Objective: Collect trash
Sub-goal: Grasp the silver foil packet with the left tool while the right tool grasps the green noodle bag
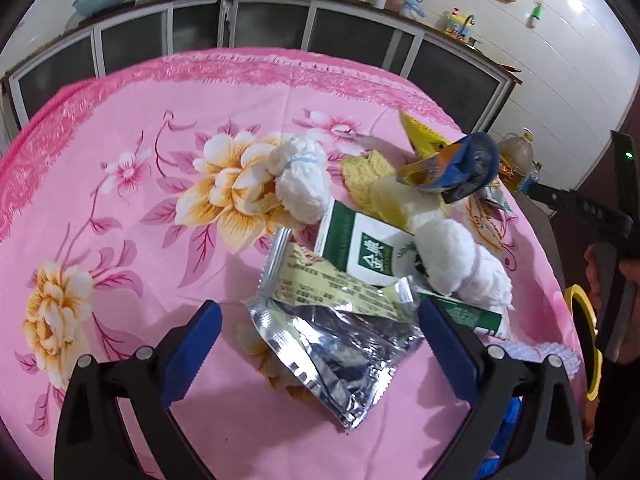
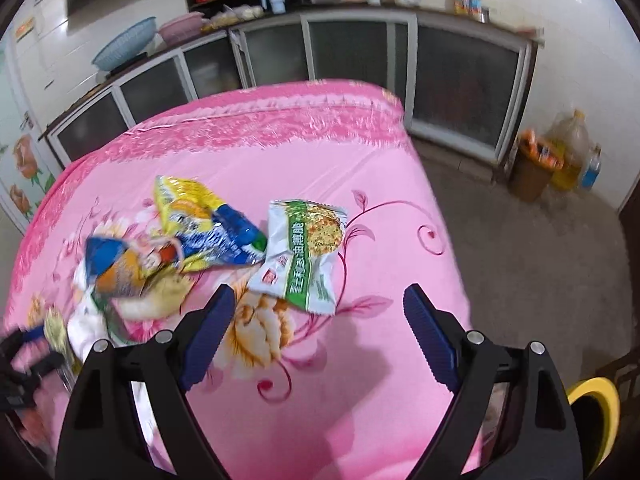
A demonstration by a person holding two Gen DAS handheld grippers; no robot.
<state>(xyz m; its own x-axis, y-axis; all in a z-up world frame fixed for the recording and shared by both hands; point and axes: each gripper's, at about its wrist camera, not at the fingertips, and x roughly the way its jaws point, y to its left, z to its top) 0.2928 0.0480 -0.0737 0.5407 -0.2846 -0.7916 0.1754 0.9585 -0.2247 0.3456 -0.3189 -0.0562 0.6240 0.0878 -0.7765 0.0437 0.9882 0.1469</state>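
A: What print can you read on the trash?

B: Chinese characters on a green-and-white carton (image 1: 360,254); the crinkled silver foil wrapper (image 1: 332,356) has small yellow-panel text, too fine to read. It lies on the pink floral tabletop (image 1: 132,208), between the left hand-held gripper's (image 1: 320,328) spread jaws.

A: And the right?

B: The right hand-held gripper (image 2: 320,316) is apart, empty, just short of a green-and-white plastic noodle packet (image 2: 304,256).

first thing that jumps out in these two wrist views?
The loud pink floral tablecloth fills both views. In the left wrist view a crumpled silver foil wrapper lies between the open left gripper's fingers, with a green-and-white carton and white tissue wads behind it. Ahead of the open right gripper lies a green-and-white snack packet.
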